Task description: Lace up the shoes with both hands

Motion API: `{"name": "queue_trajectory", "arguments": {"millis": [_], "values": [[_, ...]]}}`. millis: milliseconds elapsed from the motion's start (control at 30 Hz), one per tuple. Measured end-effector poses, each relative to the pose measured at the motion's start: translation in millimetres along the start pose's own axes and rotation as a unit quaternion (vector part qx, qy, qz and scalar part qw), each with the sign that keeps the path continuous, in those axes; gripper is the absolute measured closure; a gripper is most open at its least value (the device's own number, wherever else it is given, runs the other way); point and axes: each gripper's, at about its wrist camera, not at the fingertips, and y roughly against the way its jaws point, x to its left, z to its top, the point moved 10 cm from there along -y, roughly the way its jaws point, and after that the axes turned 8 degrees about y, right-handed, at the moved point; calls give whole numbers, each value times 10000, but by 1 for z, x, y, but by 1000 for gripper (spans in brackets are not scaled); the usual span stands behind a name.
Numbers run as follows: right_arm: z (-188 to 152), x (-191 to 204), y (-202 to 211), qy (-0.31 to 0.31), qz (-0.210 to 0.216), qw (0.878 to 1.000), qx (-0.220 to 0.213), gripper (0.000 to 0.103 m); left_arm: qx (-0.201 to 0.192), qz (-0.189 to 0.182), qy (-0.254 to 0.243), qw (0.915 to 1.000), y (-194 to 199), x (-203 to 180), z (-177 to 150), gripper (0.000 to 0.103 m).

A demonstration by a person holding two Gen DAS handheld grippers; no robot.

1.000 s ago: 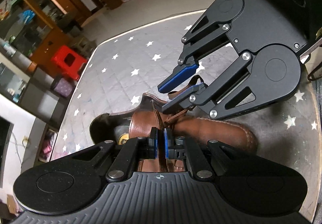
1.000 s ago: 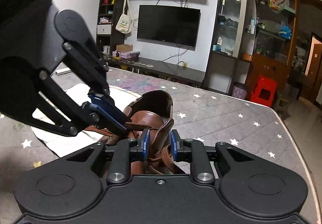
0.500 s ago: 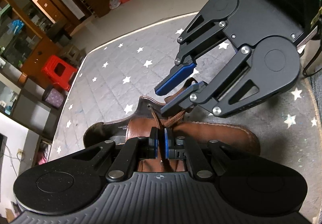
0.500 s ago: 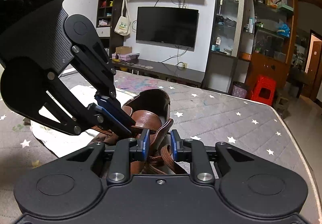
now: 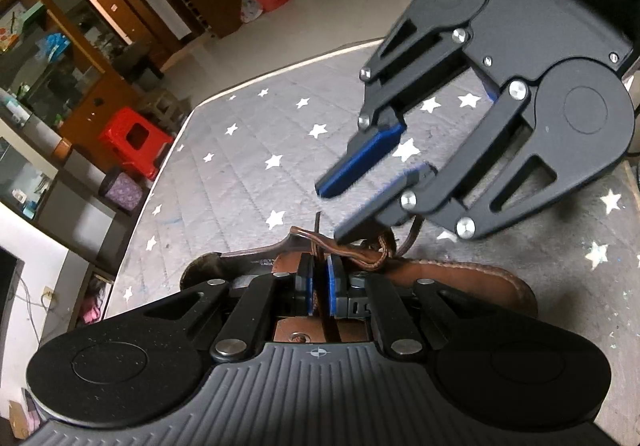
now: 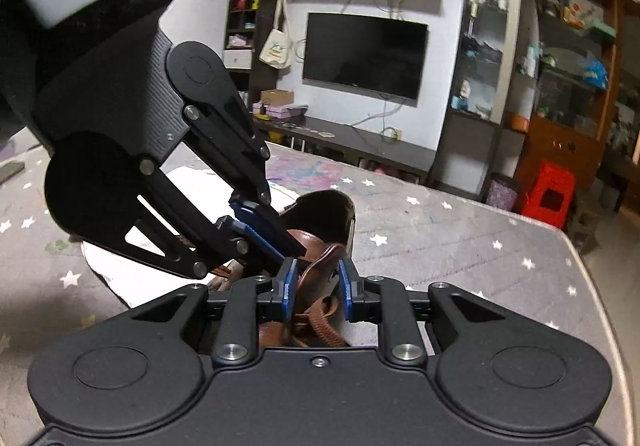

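The brown leather shoe (image 5: pixel 460 278) lies on the grey star-printed cover (image 5: pixel 248 181), toe toward the right of the left wrist view, its opening away from the right camera.

The left tool (image 5: pixel 319 288) is clenched on a strand of the brown lace (image 5: pixel 360 256), its blue pads nearly together with the cord running up between them. The right tool (image 6: pixel 315 288) stands released, its pads either side of the raised tongue and lace loops without gripping; in the left view its lower finger tip sits just above the lace bundle at the throat of the shoe.

Step in hand, as judged: one strand is held taut on the left while the right positions to take a second strand or loop. Whether this is threading or tying the knot cannot be settled from these views.

The next move calls for the right tool to close on a single cord, not on the tongue, while the left holds tension.

Materials: smooth, stiff leather with a stitched welt; round braided lace, limp and likely to slip; soft quilted cover; a white cloth (image 6: pixel 132 278) beneath the shoe.
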Motion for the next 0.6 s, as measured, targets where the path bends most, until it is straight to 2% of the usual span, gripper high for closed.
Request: {"name": "queue_trajectory", "arguments": {"millis": [267,400,500,600], "values": [[4,2,-13,841,74,9964,110,80,-27,22,73,10000,2,4,-2,94],[7,3,-19,1260,112,9918,165,85,-30,37,92,9999,3,6,-3,94],[-9,21,-7,1683,242,9851,239,90,-34,47,92,9999,3,5,-2,94],[-10,29,-8,2241,283,9739,213,93,-17,49,90,9999,2,2,0,94]]}}
